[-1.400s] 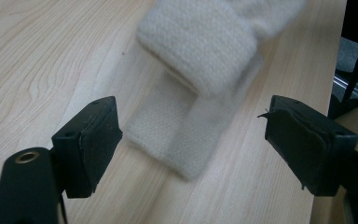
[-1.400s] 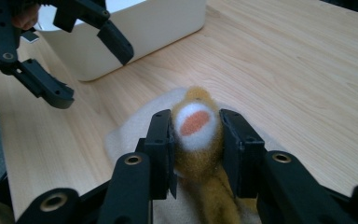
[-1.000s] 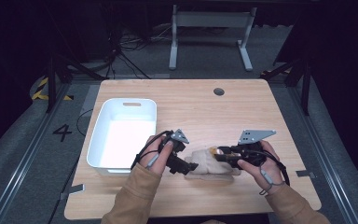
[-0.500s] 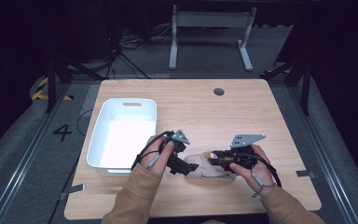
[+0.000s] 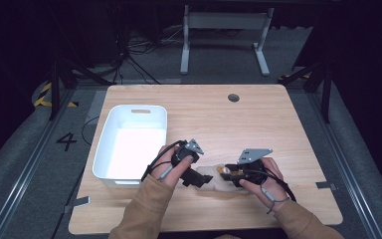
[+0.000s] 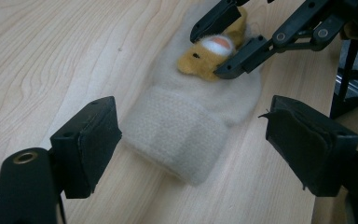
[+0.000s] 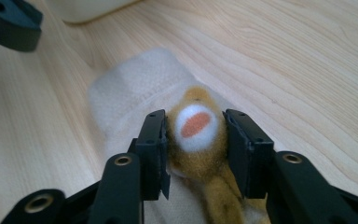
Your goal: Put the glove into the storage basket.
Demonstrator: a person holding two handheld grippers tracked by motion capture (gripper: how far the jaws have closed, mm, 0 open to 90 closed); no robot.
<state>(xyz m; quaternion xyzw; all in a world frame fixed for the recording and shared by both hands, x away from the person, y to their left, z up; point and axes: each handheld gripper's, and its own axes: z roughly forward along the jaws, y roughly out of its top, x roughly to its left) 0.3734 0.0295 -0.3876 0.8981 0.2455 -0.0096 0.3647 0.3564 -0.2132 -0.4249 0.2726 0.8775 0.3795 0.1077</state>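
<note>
A cream fuzzy mitten (image 5: 213, 181) lies flat on the wooden table (image 5: 258, 124), with a small yellow-brown plush animal head (image 7: 196, 126) at one end. My right gripper (image 7: 196, 119) has its jaws on either side of that head. They have just been opening, and the pads (image 7: 154, 140) no more than brush the fur. My left gripper (image 6: 200, 140) is open wide, its pads standing well clear of the mitten's ribbed cuff (image 6: 182, 130) on both sides. In the high view, the left gripper (image 5: 199, 178) and the right gripper (image 5: 225, 173) face each other over the mitten.
A white plastic bin (image 5: 137, 108) stands on the left part of the table, just beyond my left hand. A round cable hole (image 5: 234, 97) sits near the far edge. Bare wood stretches to the right and far side.
My right hand has come down and a little leftward, bringing the plush end of the mitten onto the table. The left hand has stayed where it was.
</note>
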